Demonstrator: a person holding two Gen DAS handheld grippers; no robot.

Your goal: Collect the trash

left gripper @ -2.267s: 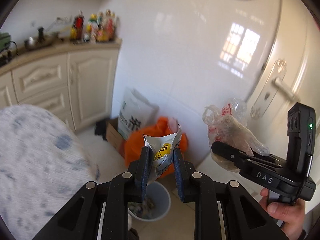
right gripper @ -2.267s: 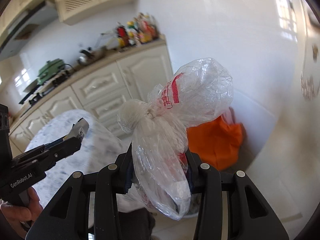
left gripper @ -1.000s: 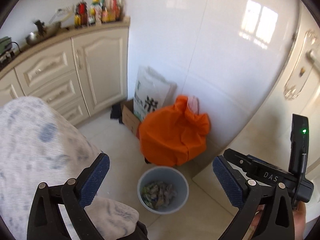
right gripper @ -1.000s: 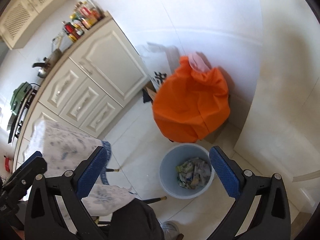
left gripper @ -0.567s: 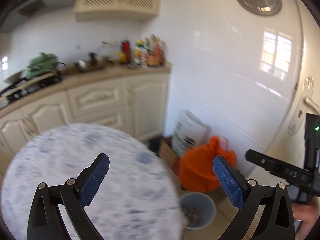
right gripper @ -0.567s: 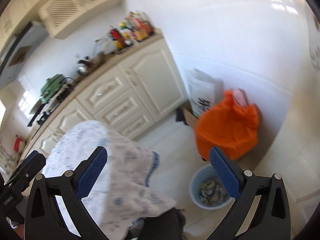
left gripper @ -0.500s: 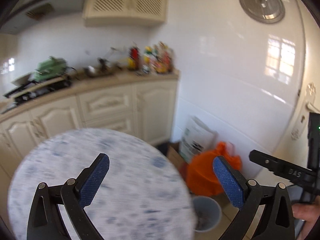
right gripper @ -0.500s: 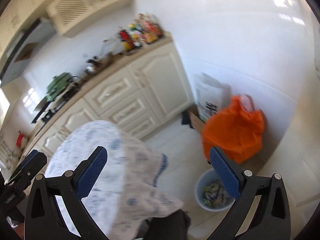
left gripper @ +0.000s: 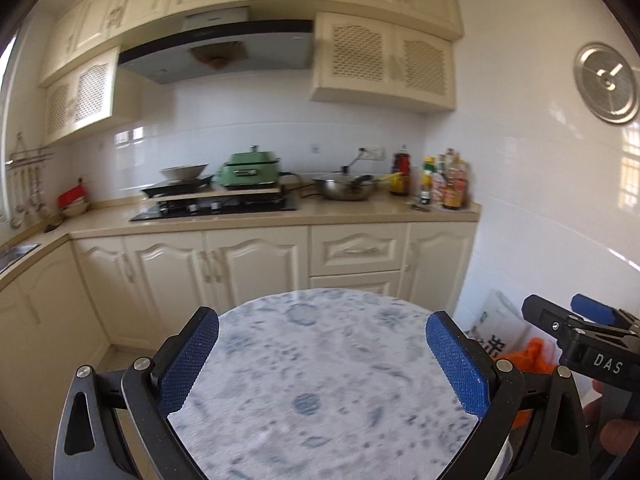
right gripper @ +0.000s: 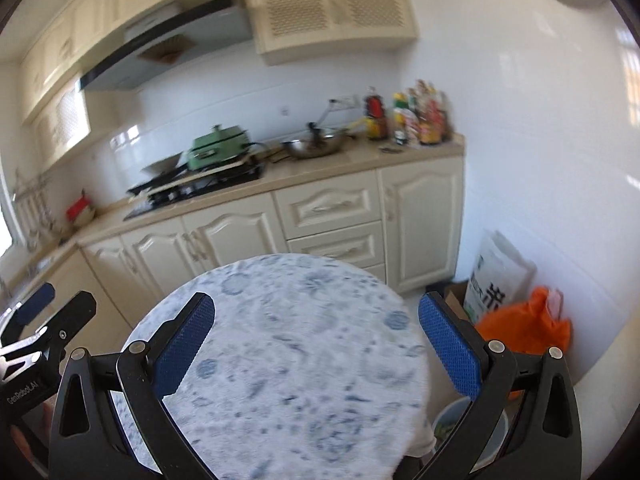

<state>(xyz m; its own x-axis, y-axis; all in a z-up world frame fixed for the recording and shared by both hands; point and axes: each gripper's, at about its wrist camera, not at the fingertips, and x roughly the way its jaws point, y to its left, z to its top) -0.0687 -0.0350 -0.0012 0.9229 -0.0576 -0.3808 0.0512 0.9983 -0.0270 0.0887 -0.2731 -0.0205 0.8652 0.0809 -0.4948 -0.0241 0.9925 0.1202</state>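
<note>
Both grippers hang over the round table [left gripper: 320, 360], left gripper [left gripper: 322, 364] and right gripper [right gripper: 316, 346] spread wide, nothing held. The trash sits in the bin [right gripper: 452, 426] beside the table. Biggest risk: no litter is visible on the cloth, so another grab could snag fabric.

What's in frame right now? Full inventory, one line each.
Round table: one, white cloth with blue pattern, nearest the cameras.
Bin: one, pale blue, on the floor right of the table, mostly hidden.
Orange bag: one, against the right wall.
White sack: one, black print, behind the orange bag.
Green cooker: one, over the hob.
Metal wok: one, on the counter.
Condiment bottles: several, mixed colours, right end of the counter.
Range hood: one, above the hob.
Left claw: black, blue pads, open, empty.
Right claw: same, open, empty.
</note>
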